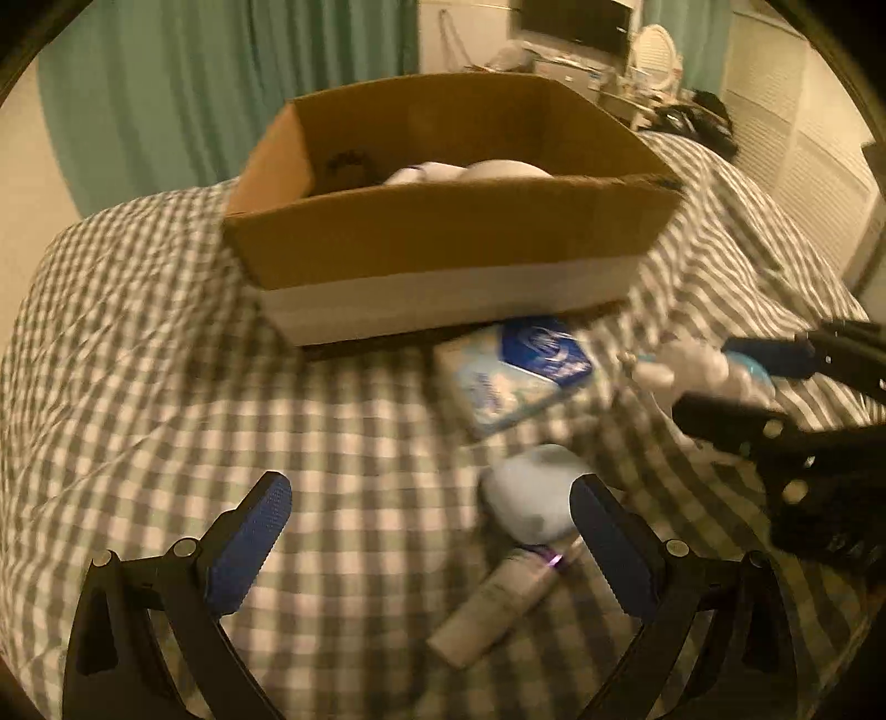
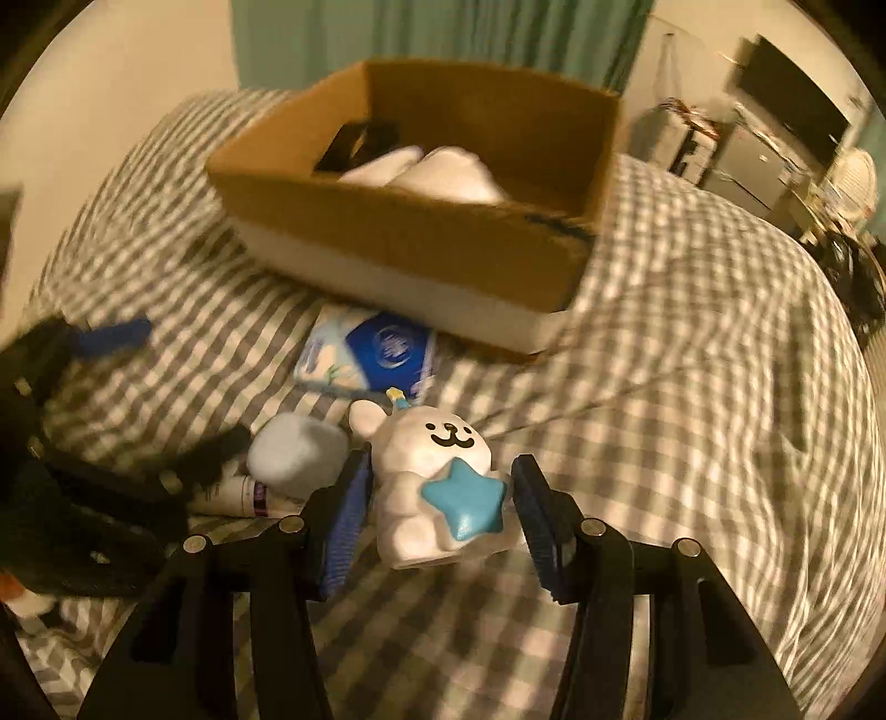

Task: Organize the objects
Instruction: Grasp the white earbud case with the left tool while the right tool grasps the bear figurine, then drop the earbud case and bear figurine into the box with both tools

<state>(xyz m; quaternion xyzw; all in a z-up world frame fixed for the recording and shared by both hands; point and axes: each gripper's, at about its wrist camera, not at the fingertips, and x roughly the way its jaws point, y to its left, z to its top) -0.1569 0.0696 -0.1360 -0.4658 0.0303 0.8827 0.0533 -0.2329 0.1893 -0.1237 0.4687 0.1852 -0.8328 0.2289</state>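
A white bunny figure with a blue star sits between the fingers of my right gripper, which is shut on it just above the checkered bedspread; it also shows in the left wrist view. My left gripper is open and empty, hovering over a pale blue-grey rounded object and a white tube. A blue-and-white tissue pack lies in front of the open cardboard box. The box holds white items and something dark.
The checkered bedspread covers the bed. Teal curtains hang behind the box. A desk with a monitor and clutter stands at the back right, with louvred doors to the right.
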